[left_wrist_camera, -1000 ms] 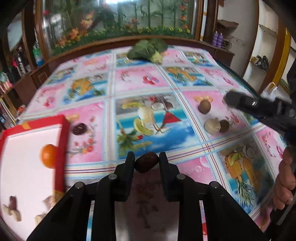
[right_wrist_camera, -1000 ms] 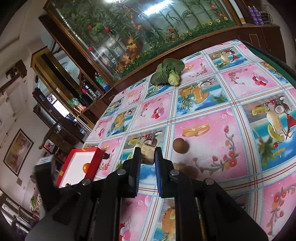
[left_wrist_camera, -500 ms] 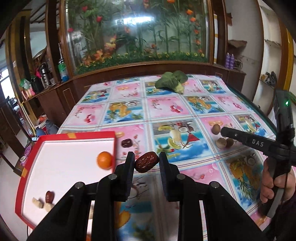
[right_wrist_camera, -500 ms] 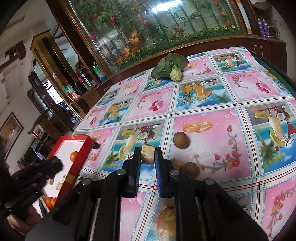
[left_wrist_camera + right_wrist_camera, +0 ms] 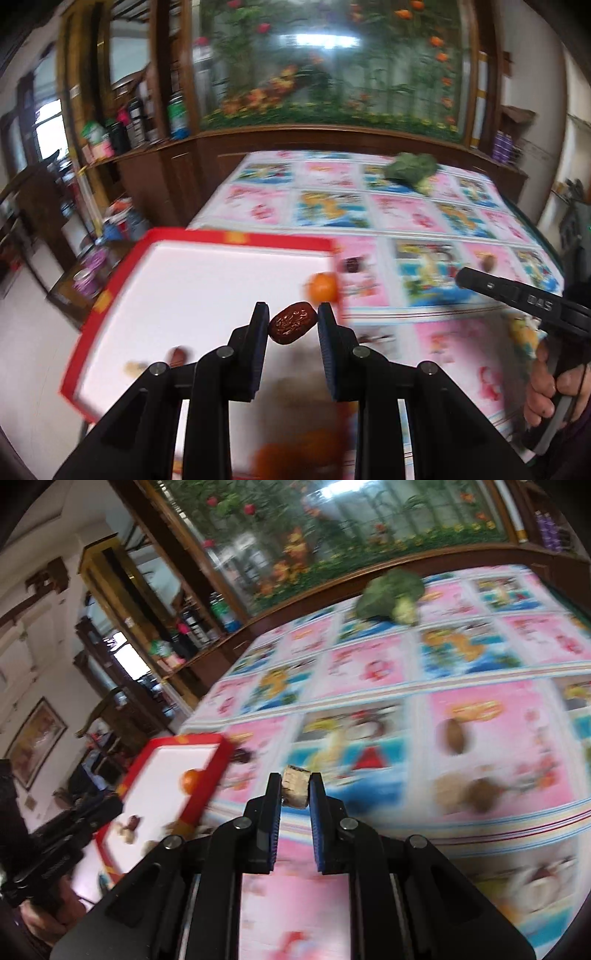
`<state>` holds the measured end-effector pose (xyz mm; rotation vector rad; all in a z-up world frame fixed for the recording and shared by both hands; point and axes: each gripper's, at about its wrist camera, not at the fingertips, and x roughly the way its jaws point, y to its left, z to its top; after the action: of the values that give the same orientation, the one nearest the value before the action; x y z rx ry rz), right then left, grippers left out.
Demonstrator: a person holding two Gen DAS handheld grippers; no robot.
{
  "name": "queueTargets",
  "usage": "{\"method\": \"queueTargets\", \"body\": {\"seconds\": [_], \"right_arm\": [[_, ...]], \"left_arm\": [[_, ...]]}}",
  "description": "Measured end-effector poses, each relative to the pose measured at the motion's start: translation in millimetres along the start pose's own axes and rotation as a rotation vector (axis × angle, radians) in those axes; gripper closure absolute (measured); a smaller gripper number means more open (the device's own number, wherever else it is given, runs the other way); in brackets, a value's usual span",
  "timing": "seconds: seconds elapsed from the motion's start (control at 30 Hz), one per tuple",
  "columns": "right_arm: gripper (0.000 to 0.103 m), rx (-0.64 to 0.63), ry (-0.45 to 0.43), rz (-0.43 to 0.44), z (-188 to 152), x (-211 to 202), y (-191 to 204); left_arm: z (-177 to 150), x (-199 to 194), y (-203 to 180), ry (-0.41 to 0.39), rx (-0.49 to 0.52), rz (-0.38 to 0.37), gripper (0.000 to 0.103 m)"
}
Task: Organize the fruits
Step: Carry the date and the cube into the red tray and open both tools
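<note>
Left hand-held gripper (image 5: 293, 322) pinched a wrinkled dark-red date (image 5: 292, 322) above the red-rimmed white tray (image 5: 207, 284). Right hand-held gripper (image 5: 295, 788) clamped a pale beige fruit chunk (image 5: 295, 787) beside that tray.

Home dining room, patterned tablecloth (image 5: 332, 206), wooden display cabinet (image 5: 332, 62), framed picture (image 5: 35, 740)

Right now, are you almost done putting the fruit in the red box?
Partly. The red tray already holds an orange and a few small pieces near its front. In hand: the left gripper pinches a red date above the tray, and the right gripper holds a pale chunk. Left on the tablecloth: a dark date beside the tray and brown round fruits.
</note>
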<state>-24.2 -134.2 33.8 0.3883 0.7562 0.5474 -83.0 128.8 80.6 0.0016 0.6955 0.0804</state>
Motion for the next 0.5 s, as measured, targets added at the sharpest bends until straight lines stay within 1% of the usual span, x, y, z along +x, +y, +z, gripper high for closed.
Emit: {"method": "queueTargets", "body": {"seconds": [0.13,0.23,0.37,0.5], "right_arm": [[0.086,-0.028,0.025,0.08,-7,22,38],[0.086,-0.055,0.041,0.138,-12,36,66],[0.086,-0.109,0.086,0.19,-19,60,107],[0.086,-0.182,0.136,0.22,-32,83,146]], "left_arm": [[-4,0,42,0.005,-0.064,0.074,0.077],[-3,-1,64,-0.005,-0.096,0.118,0.077],[-2,-1,84,-0.02,-0.115,0.171,0.077],[-8,7,90,0.002,-0.117,0.176,0.077]]}}
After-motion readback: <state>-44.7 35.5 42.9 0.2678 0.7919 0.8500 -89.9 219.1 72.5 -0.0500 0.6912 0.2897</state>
